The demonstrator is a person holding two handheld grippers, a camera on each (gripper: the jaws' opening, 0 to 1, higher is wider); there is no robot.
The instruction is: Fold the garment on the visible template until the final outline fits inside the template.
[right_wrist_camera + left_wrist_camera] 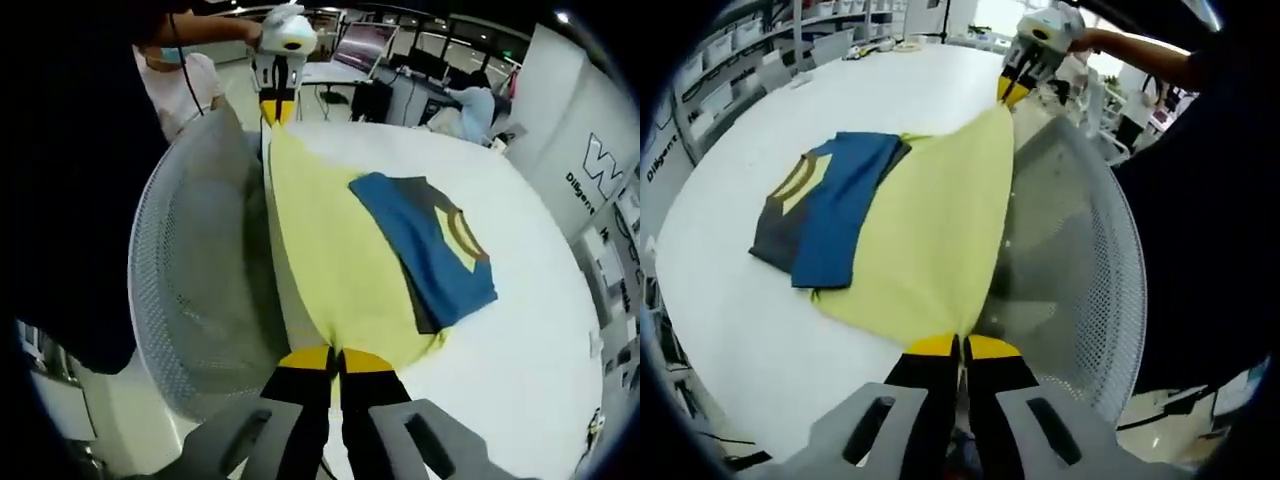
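A: Where is the shirt (930, 230) relative to the left gripper (962, 348)?
B: In the left gripper view the yellow cloth is seen spreading up from 6 o'clock, its near edge clamped between jaws closed on it. The right gripper (1012, 92) is seen at 1 o'clock, pinching the far end of the same edge. The blue and grey folded part lies toward 9 o'clock on the white table (760, 330).

A: And from the other side?
B: In the right gripper view the right gripper (334, 358) is closed on the yellow edge at 6 o'clock; the left gripper (277, 112) is seen at 12 o'clock holding the opposite end. The shirt (330, 250) runs between them, the blue part toward 3 o'clock.

A: What is given by one view and not by the other?
B: Shelving with bins (750, 45) is recorded at 10 o'clock in the left gripper view. Desks with monitors (362, 45) and a seated person (475, 105) are recorded at 1 o'clock in the right gripper view. A mesh chair back (185, 280) is noted in both.

A: Anything hidden or unclear?
B: No template outline can be made out on the table. The cloth edge along the chair side is partly overhung, and its contact with the table there cannot be told.
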